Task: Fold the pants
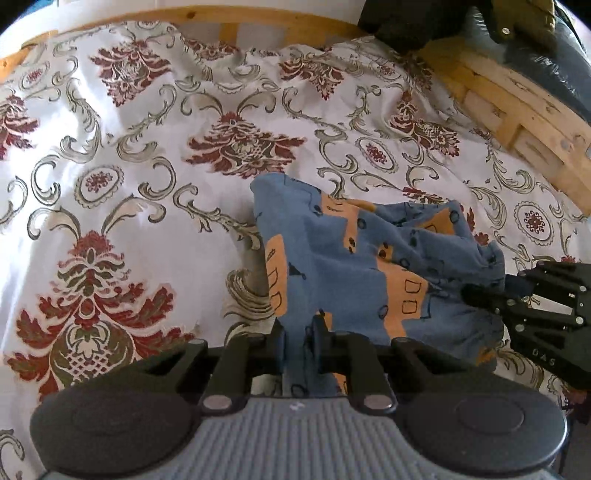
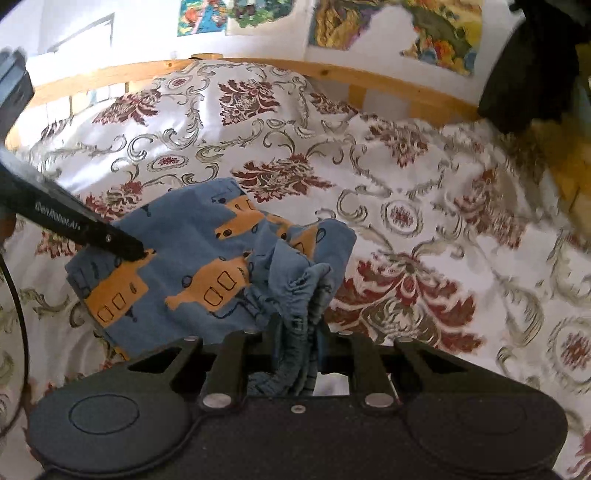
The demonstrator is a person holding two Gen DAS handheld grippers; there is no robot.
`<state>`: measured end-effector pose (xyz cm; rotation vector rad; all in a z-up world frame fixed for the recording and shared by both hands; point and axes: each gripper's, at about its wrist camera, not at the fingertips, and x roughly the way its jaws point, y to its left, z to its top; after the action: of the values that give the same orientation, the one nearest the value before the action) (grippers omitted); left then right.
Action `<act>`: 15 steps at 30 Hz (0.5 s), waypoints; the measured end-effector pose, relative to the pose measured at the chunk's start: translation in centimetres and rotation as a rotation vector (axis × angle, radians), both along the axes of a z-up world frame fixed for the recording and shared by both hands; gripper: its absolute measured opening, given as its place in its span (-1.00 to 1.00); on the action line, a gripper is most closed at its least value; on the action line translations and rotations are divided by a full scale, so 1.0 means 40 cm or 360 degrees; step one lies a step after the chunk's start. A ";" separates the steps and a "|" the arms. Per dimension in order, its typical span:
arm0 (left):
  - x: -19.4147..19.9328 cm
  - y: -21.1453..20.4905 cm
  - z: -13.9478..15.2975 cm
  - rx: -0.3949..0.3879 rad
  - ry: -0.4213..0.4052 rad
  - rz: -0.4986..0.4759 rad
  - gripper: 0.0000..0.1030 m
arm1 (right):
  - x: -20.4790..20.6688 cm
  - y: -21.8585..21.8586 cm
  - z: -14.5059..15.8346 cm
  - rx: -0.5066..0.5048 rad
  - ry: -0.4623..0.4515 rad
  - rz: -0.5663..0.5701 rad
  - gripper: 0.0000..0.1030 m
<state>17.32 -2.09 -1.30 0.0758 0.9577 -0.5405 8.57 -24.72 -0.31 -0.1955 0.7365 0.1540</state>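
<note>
pants: blue pants [image 1: 347, 266] with orange block print, crumpled and partly doubled over, lying on the patterned bedspread [image 1: 147, 155]; in the right wrist view the same garment [image 2: 192, 266] sits left of centre, elastic waistband bunched toward the camera.
left gripper: left gripper [image 1: 298, 341] closed narrow on a fold of the blue cloth, fabric pinched between the two pads; also seen from the right wrist view as a dark finger [image 2: 110, 236] coming in from the left, tip touching the cloth's upper-left part.
right gripper: right gripper [image 2: 297, 332] clamped narrow on the gathered waistband, which bulges out on both sides of the jaws; from the left wrist view it [image 1: 484, 297] enters from the right edge, fingers at the garment's right end.
surface: bedspread white with red and olive floral scrolls, wrinkled.
surroundings: wooden bed frame [image 1: 524, 107] along the far and right side; colourful posters [image 2: 406, 26] on the wall beyond; dark items at upper right, too blurred to identify.
</note>
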 end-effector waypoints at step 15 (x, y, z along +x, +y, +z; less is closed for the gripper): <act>0.005 0.013 0.051 -0.0053 -0.0093 0.0075 -0.71 | -0.009 0.036 0.024 -0.0182 -0.0249 0.0080 -0.67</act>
<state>17.51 -1.58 0.75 0.0390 0.8914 -0.5082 8.20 -23.28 0.65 -0.3316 0.5855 0.1430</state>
